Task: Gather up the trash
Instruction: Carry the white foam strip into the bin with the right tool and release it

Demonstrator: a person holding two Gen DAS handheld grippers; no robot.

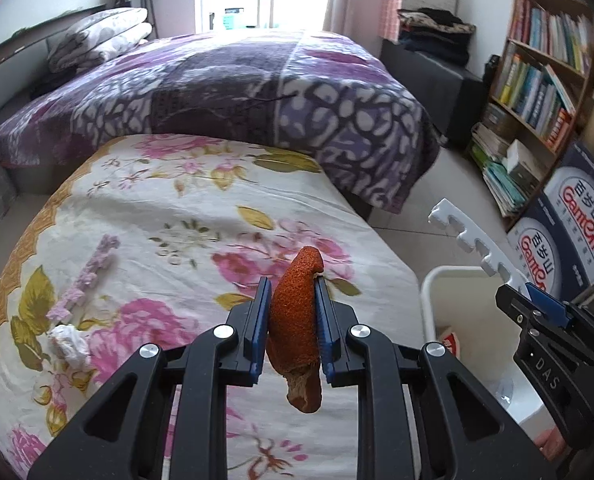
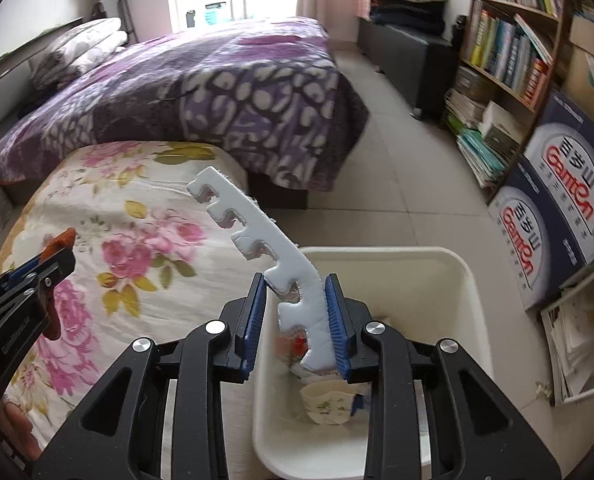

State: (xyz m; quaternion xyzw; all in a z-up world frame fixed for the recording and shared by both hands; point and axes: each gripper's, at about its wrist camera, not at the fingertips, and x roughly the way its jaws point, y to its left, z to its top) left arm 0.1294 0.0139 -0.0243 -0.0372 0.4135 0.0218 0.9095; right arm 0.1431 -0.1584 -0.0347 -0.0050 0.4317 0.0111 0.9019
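Left gripper: jaws pinching an orange peel upright between the blue pads, its lower end hanging free below them. Right gripper: jaws clamped on the lower end of a white notched foam strip, which leans up and leftward well past the fingertips.

Directly under and ahead of the right gripper: white bin, some trash already at the bottom. The bin sits to the right of the left gripper, beside the floral-sheeted surface.

Ahead-left of the left gripper, not yet collected: crumpled white tissue, and beyond it a pink foam scrap.

Risks, judged:
- The strip's free end overhangs the bin's near-left edge, so on release it may tip outside.
- The peel is not yet over the bin; an early release would land it on the sheet.
- Both grippers converging on the bin may collide.
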